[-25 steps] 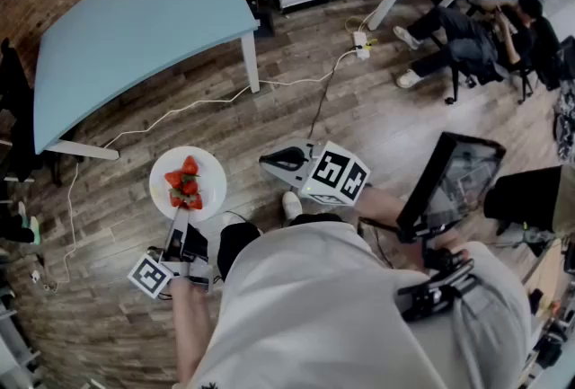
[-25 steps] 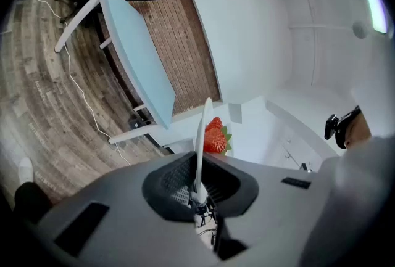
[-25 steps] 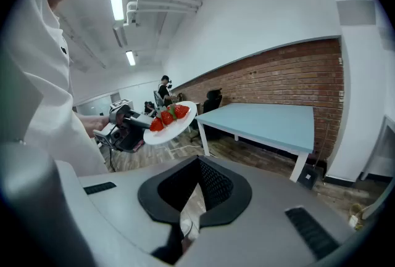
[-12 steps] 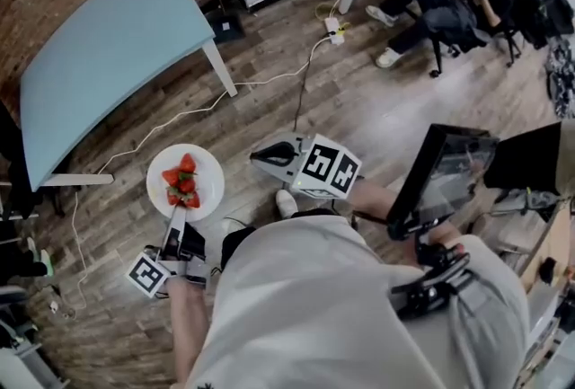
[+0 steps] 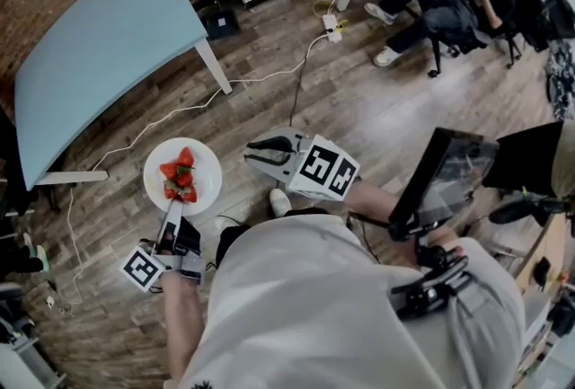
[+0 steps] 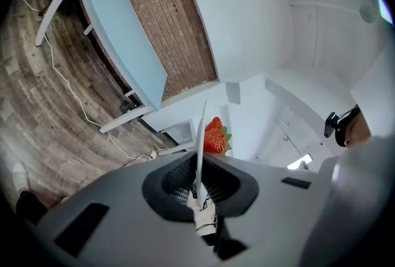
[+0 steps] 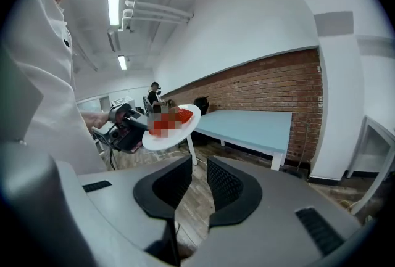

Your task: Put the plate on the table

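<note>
Plate held above the floor (image 5: 359, 100)
The left gripper (image 5: 172, 215) clamps the near rim of the white plate (image 5: 206, 173), strawberries (image 5: 179, 181) on it, near the blue table (image 5: 99, 46); the right gripper (image 5: 259, 150) has just been opening its jaws, nothing between them

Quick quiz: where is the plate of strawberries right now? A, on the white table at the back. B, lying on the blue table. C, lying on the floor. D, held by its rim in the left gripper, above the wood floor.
D: the left gripper is clamped on the rim of the plate, which hangs over the wood floor, short of the blue table.
</note>
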Motion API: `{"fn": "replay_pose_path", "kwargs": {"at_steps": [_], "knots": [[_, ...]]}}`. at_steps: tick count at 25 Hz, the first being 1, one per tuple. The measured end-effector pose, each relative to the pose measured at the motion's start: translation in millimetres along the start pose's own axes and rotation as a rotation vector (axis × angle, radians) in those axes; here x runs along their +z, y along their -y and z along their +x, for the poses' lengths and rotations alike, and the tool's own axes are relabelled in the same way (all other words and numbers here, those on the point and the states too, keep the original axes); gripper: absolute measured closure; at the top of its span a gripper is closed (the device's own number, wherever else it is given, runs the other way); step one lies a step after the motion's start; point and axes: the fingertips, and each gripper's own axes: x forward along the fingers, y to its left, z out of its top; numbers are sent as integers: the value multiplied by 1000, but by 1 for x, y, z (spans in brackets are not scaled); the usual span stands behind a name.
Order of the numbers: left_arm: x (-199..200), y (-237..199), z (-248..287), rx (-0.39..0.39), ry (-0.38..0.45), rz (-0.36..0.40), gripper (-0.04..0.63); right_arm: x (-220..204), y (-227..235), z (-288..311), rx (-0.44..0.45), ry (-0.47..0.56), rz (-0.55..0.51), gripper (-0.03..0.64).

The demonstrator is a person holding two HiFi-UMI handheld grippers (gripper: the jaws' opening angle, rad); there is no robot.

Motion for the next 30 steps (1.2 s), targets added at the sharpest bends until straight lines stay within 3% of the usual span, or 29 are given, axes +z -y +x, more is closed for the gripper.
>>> {"fn": "replay_pose_path", "kwargs": {"at_steps": [6,10,24,30], "knots": [[25,5,25,-15,1,-12,577,13,24,9,4,9,-6,545],[28,-1,27,-11,10,-2,577,4,31,15,-10,18,-29,497],[24,-10,21,19,22,-25,577,-6,30,15,-37,22,-45,494],[53,-29,39,-5,-3,-29,577,1,46,40,-66,27,-28,494]]}}
